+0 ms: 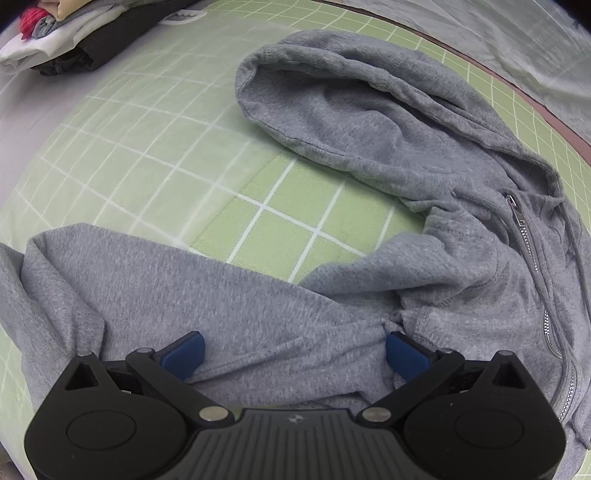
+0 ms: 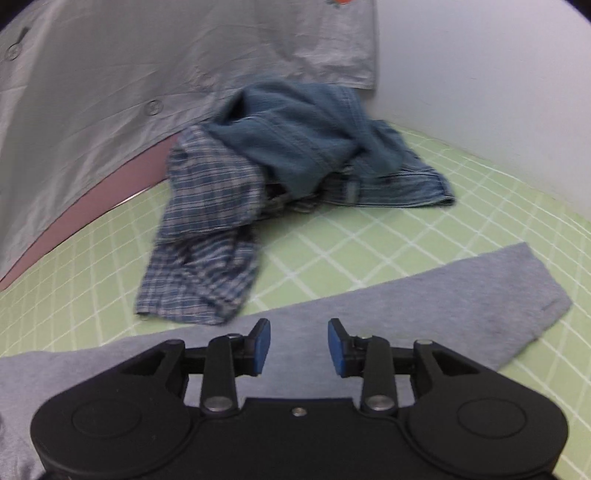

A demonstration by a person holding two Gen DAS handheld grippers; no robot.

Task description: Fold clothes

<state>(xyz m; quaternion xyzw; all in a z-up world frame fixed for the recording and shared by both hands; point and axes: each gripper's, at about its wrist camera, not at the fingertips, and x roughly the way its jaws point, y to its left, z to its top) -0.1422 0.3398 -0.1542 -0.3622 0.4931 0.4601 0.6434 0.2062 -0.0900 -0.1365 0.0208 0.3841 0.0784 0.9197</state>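
Green grid-checked bed sheet (image 1: 147, 155) carrying loose and folded clothes.

In the left wrist view a grey zip hoodie (image 1: 369, 122) sprawls from centre toward 3 o'clock, one sleeve (image 1: 184, 280) lying toward 8 o'clock; a stack of folded clothes (image 1: 62, 40) sits at 11 o'clock. In the right wrist view a blue plaid shirt (image 2: 207, 236) lies at centre, denim jeans (image 2: 314, 140) overlapping it at 12 o'clock, and a grey sleeve (image 2: 443, 295) reaches toward 4 o'clock.

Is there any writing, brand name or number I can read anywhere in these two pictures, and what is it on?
No readable text in either view.
Left gripper body: a small round emblem, no letters legible.
White label on the green grid mat: marks too blurred to read.
Pale hanging garment: a red-orange print at the top edge, cut off.
Grey hoodie: no print visible.
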